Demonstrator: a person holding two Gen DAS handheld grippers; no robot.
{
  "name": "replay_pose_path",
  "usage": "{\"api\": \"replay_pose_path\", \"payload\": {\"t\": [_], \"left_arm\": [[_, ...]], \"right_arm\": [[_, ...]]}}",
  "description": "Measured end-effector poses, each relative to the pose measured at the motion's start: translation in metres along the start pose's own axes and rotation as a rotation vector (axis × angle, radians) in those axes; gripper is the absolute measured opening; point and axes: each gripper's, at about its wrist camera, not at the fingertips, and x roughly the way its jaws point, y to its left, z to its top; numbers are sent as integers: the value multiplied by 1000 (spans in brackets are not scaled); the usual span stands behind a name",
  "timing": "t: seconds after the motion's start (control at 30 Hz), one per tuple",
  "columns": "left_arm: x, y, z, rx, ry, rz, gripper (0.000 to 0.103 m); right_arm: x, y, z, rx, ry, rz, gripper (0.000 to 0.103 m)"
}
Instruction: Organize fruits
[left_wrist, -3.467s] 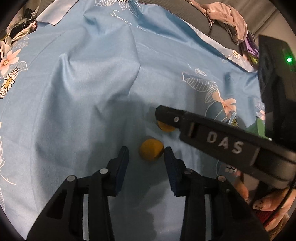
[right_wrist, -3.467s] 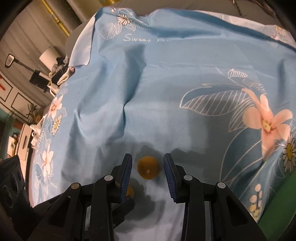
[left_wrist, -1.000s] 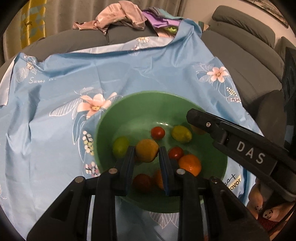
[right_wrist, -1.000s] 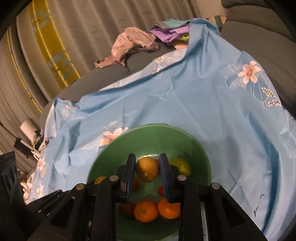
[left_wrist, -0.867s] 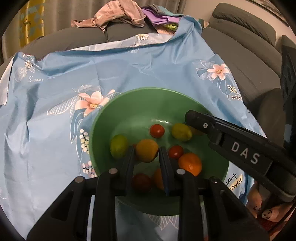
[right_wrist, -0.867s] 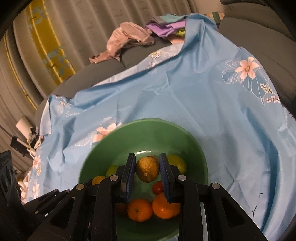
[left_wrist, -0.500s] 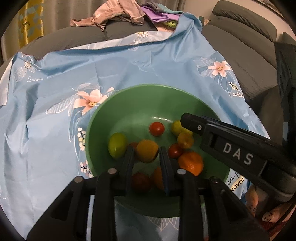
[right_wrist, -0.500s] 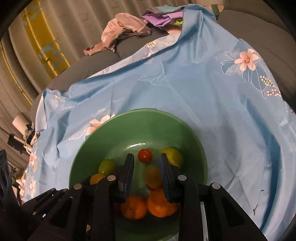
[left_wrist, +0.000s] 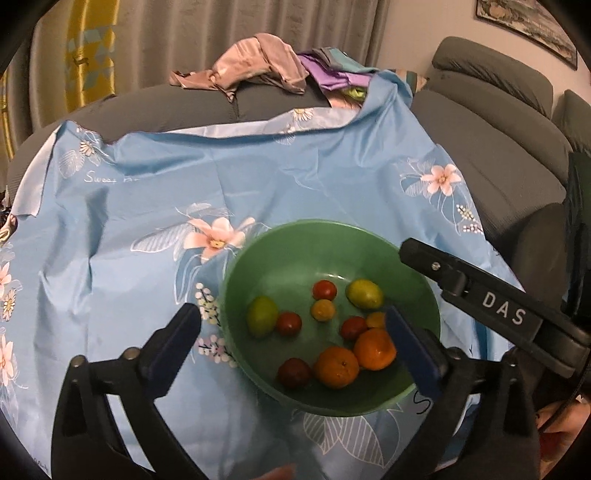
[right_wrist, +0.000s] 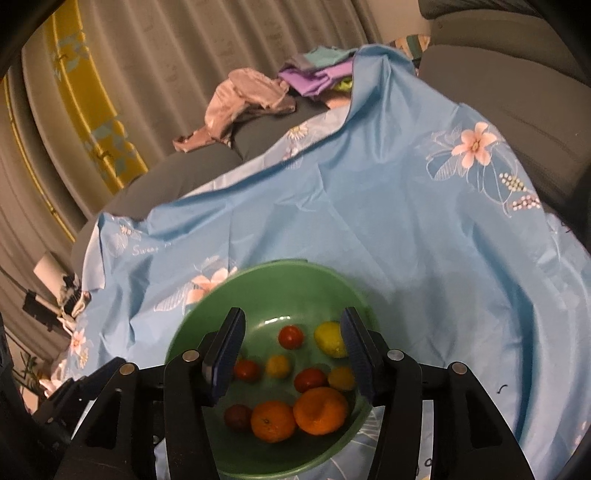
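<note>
- Now both my left hand-held gripper (left_wrist: 295, 343) and right hand-held gripper (right_wrist: 291, 350) gape wide, empty, above the green bowl (left_wrist: 280, 240) at lower centre.
- Dropping either could knock the rim and tip the oranges (left_wrist: 336, 367) out.

Curtains (left_wrist: 192, 40): grey, pleated, rear wall | Panel (left_wrist: 88, 48): yellow, far left | Sofa (left_wrist: 491, 122): grey, right | Picture (left_wrist: 524, 18): framed, upper right | Clothes (left_wrist: 258, 66): heaped on sofa back | Light: dim, warm
</note>
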Motion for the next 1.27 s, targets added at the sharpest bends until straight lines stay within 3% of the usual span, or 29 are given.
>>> {"api": "replay_pose_path", "payload": {"t": [1.27], "left_arm": [[-2,7,-6,-14,11,12,102]], "right_arm": [[1,0,-1,-27,20,-61,55]]}}
